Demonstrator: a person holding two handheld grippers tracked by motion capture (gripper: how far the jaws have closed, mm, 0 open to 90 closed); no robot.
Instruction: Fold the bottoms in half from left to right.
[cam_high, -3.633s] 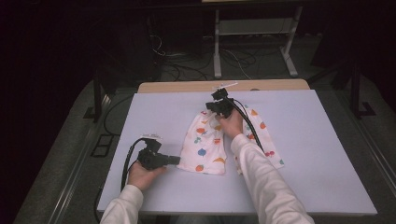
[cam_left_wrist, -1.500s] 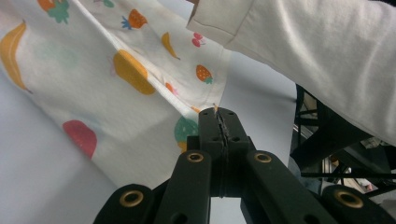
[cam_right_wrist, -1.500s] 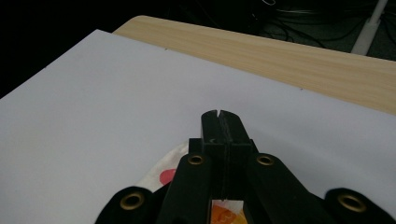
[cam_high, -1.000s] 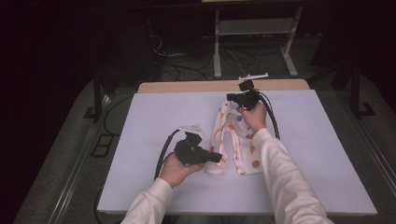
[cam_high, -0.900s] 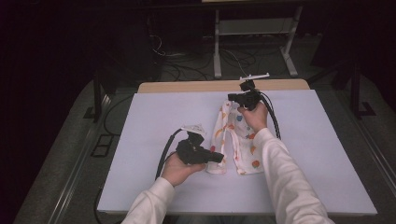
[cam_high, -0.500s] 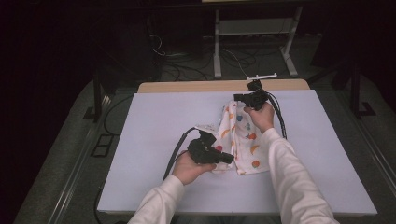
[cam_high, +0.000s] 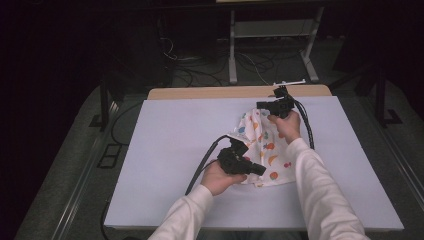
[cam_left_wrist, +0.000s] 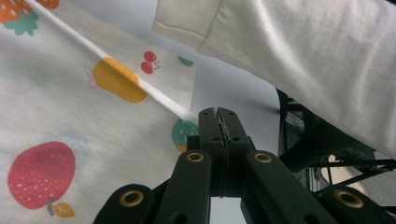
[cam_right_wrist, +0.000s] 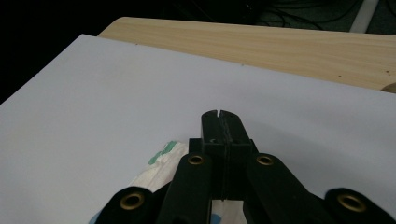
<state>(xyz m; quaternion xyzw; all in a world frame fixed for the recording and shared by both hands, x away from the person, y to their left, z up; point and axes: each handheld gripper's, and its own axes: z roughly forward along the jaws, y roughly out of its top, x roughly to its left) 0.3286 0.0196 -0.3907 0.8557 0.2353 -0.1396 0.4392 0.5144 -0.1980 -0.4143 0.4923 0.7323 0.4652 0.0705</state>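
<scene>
A white cloth (cam_high: 267, 145) printed with fruit lies right of centre on the white table (cam_high: 170, 145). My left gripper (cam_high: 261, 171) is at the cloth's near edge. In the left gripper view its jaws (cam_left_wrist: 219, 112) are shut on the cloth's (cam_left_wrist: 70, 116) hemmed edge, which runs right into them. My right gripper (cam_high: 260, 105) is at the cloth's far end, pointing left. Its jaws (cam_right_wrist: 219, 114) are shut, and a bit of cloth (cam_right_wrist: 156, 168) shows just under them on the left. The cloth is bunched and stretched between the two grippers.
A strip of wooden tabletop (cam_high: 215, 92) borders the white sheet at the back. Beyond it are cables and a metal stand (cam_high: 270, 50) on the dark floor. The person's white sleeve (cam_left_wrist: 303, 46) hangs close over the left gripper.
Both grippers have shifted right and the cloth went with them. The left gripper came from the table's near left to the cloth's near edge and carried it rightward.
</scene>
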